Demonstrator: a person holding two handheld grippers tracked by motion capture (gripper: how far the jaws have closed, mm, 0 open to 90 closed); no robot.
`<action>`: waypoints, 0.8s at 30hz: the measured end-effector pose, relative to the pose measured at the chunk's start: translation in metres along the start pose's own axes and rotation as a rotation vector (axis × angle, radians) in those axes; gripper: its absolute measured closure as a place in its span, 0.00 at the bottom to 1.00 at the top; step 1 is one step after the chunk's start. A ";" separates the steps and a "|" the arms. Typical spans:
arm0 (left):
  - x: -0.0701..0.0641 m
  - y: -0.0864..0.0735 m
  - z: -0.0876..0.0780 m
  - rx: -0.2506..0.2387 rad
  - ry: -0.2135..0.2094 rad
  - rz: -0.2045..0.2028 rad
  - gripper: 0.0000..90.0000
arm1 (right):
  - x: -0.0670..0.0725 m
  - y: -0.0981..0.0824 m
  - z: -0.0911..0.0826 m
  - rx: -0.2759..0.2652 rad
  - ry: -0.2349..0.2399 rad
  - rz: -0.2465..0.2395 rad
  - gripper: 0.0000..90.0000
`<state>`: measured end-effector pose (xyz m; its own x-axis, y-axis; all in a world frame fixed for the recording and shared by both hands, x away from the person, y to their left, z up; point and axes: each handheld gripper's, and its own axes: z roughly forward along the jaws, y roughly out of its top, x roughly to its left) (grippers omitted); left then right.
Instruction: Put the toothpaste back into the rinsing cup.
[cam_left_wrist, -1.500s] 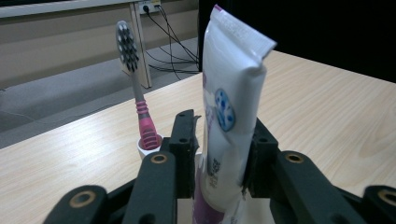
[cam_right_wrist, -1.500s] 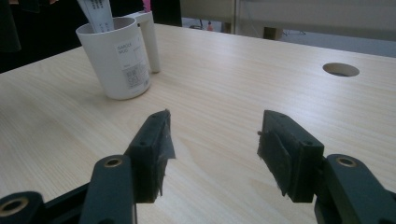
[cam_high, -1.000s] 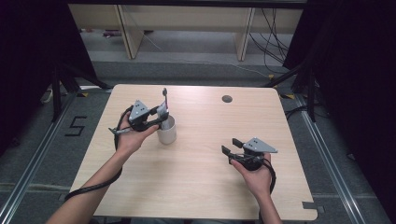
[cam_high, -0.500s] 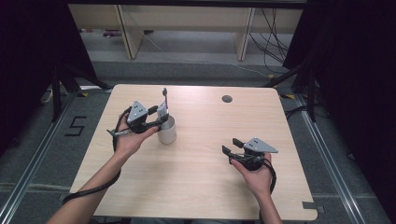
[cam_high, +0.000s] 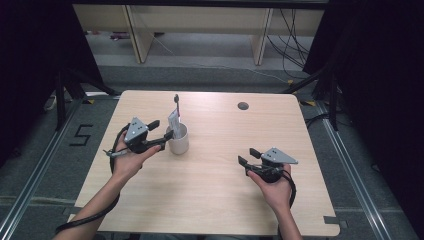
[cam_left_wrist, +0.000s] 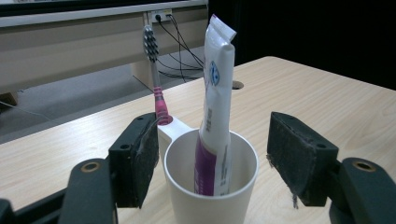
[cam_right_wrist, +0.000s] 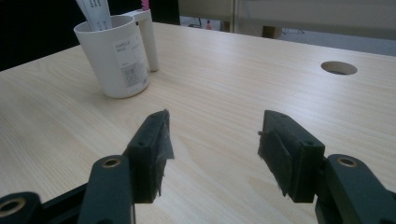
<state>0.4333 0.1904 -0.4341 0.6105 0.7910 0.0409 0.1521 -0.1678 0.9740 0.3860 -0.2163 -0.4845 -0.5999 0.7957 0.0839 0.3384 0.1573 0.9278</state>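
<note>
High view: a light wooden counter (cam_high: 210, 200) bears a white cup (cam_high: 178, 139) left of centre. The cup holds a toothpaste tube (cam_high: 173, 120) standing nearly upright inside it, and a toothbrush (cam_high: 176, 102) rises, bristles uppermost, from a small holder on the cup's far side. A round cable hole (cam_high: 243, 106) lies in the counter toward its far edge, well apart from the cup.

The left gripper (cam_high: 161, 135), held in the person's left hand (cam_high: 129, 161), sits just beside the cup on its left, with its jaws spread to either side of the cup. Left gripper view: the cup (cam_left_wrist: 211, 179) stands between the two jaws; the left pad lies close against the cup's wall and handle side, though contact cannot be told, while the right pad stands clear of it. The tube (cam_left_wrist: 215, 112) is white with a purple lower part; the toothbrush (cam_left_wrist: 154, 70) has a pink neck.

The right gripper (cam_high: 248, 156), held in the right hand (cam_high: 274, 187), rests over the counter's near right part, well apart from the cup, jaws spread and holding nothing. Right gripper view: the parted jaws face bare counter, with the cup (cam_right_wrist: 116, 56) beyond at upper left, a printed label on its wall.
</note>
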 end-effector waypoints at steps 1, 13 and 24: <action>0.000 -0.001 -0.002 -0.001 -0.001 0.000 0.37 | -0.001 0.000 0.001 -0.004 -0.001 -0.008 0.48; -0.005 -0.010 -0.034 0.007 -0.002 0.019 0.35 | 0.000 -0.001 0.002 -0.004 0.006 -0.008 0.48; -0.003 -0.037 -0.064 0.025 0.030 -0.007 0.35 | 0.001 -0.002 0.003 -0.022 0.000 0.002 0.48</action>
<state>0.3765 0.2317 -0.4562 0.5855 0.8096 0.0410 0.1760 -0.1763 0.9685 0.3870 -0.2136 -0.4875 -0.5988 0.7963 0.0858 0.3240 0.1428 0.9352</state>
